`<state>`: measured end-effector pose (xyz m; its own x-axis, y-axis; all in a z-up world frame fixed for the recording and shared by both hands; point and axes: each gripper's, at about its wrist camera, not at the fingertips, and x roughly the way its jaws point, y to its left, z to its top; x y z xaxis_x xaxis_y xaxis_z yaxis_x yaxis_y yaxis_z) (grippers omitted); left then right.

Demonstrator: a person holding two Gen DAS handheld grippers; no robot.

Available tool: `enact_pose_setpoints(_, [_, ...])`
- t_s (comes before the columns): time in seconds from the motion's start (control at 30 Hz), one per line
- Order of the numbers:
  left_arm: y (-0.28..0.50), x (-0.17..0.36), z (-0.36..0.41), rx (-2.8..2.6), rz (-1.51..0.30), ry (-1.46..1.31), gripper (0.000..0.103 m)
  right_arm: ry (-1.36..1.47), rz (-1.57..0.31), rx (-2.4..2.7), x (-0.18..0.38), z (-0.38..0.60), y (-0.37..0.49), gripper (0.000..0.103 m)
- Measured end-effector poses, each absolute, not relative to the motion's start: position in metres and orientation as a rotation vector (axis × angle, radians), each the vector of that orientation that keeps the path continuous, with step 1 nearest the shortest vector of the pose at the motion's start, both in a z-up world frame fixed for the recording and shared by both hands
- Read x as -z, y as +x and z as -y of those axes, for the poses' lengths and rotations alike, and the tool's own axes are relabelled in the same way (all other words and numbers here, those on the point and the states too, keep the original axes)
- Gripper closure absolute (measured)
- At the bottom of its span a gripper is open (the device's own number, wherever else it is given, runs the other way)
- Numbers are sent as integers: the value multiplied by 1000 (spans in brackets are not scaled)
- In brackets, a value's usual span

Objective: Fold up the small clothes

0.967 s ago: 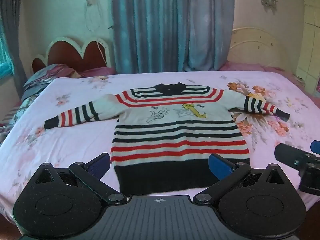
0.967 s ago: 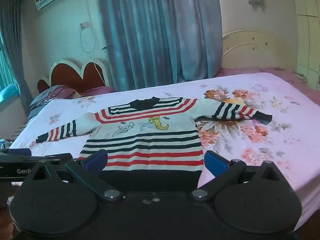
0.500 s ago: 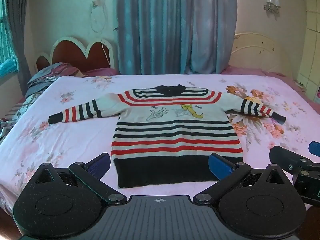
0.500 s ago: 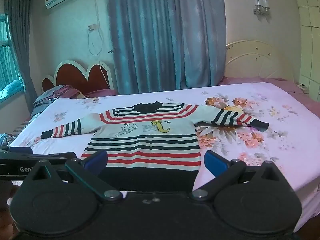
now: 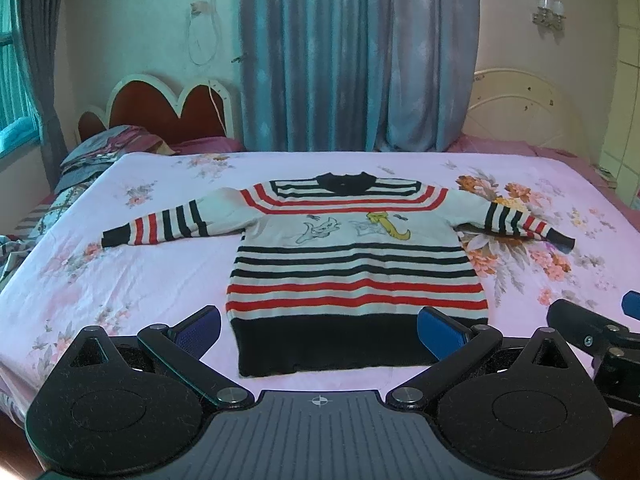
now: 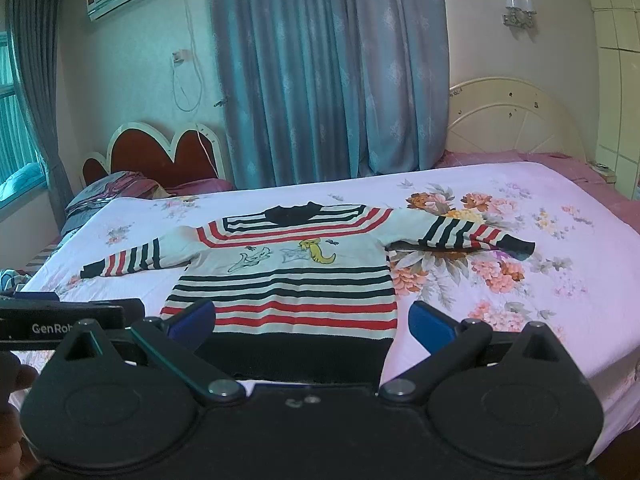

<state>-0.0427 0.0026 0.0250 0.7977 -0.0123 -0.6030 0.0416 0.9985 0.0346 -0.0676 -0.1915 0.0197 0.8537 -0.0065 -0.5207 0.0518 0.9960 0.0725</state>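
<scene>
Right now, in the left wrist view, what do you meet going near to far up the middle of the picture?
Left claw → sweater's black hem → cartoon print → black collar → floral bedsheet → blue curtain.

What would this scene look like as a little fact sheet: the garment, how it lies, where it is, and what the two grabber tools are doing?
garment: striped sweater, red, black and white, cartoon print on the chest
state: spread flat, unfolded, both sleeves stretched out sideways
surface: bed with pink floral sheet
left gripper: open, empty, short of the black hem
right gripper: open, empty, also near the hem
backdrop: blue curtain, red headboard
folding: not yet begun
</scene>
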Motion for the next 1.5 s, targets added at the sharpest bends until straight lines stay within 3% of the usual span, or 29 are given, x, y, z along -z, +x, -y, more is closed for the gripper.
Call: enact_pose_setpoints(1.5, [-42, -13, 2, 18, -642, 40, 0, 85, -543, 30, -18, 194, -64, 1])
